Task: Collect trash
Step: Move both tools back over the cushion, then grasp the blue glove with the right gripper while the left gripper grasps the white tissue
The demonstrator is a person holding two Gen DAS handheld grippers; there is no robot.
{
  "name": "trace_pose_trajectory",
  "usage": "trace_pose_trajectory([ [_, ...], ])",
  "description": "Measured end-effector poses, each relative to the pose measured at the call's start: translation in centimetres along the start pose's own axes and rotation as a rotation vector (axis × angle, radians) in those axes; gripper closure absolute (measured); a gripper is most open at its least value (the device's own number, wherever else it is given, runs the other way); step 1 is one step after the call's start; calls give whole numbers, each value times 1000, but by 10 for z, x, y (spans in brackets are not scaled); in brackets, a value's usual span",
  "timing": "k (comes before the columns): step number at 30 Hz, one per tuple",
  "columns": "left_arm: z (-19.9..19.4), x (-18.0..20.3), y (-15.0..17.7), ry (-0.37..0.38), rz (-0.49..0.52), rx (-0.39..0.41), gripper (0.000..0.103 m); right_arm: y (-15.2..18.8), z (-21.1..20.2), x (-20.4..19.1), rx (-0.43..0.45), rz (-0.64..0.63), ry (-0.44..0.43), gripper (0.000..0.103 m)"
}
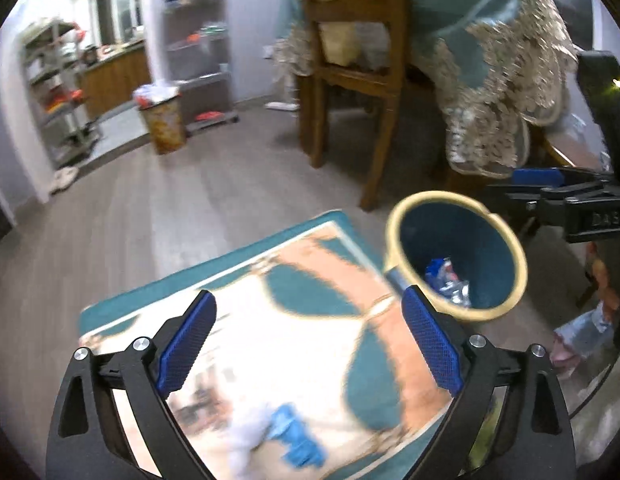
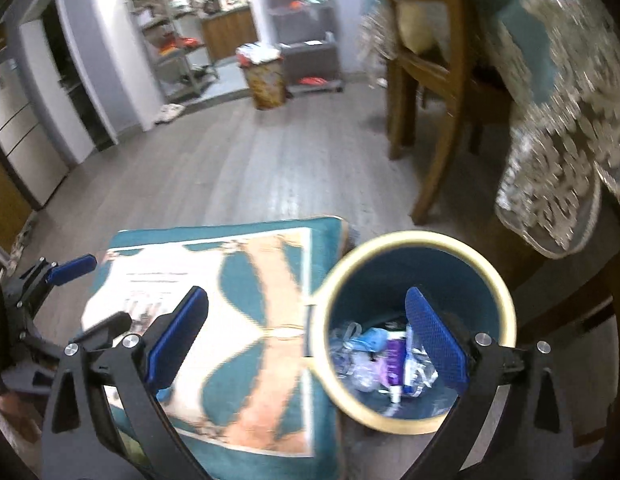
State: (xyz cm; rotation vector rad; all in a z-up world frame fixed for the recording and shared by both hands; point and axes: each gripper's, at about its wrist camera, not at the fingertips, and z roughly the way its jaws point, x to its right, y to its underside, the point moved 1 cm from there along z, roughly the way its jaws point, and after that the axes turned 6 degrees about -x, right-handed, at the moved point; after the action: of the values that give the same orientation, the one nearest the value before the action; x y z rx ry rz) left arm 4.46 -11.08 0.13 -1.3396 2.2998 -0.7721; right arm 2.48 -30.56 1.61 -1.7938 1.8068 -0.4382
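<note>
A round bin with a cream rim (image 1: 394, 236) and teal inside stands on the floor beside a patterned rug (image 1: 310, 360). Crumpled wrappers and plastic (image 2: 374, 356) lie in the bin (image 2: 414, 238). My left gripper (image 1: 308, 294) hangs open above the rug, nothing between its blue pads. Below it on the rug lies blurred white and blue trash (image 1: 277, 436). My right gripper (image 2: 306, 294) is open too and holds nothing; its right finger sits over the bin's mouth. Each wrist view catches the other gripper's blue pad at its edge.
A wooden chair (image 1: 350, 80) and a table draped with a teal and lace cloth (image 1: 510, 80) stand just behind the bin. Across the grey plank floor are a full patterned bin (image 1: 163, 124) and metal shelving units (image 1: 57, 92).
</note>
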Motion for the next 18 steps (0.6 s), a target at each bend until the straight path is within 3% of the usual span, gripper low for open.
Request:
trace_pose_trajectory([
  [8,-40,-80,42,-96,-137,-11,9,26,22,-72,-58,-104,-71,6],
  [13,-33,-115,53,-133,-174,-44,9,48,69,-113,-167,-162,-96,6],
  [18,-15,-135,62,-169,-187,-53,9,64,112,-137,-239,-198,-35,6],
])
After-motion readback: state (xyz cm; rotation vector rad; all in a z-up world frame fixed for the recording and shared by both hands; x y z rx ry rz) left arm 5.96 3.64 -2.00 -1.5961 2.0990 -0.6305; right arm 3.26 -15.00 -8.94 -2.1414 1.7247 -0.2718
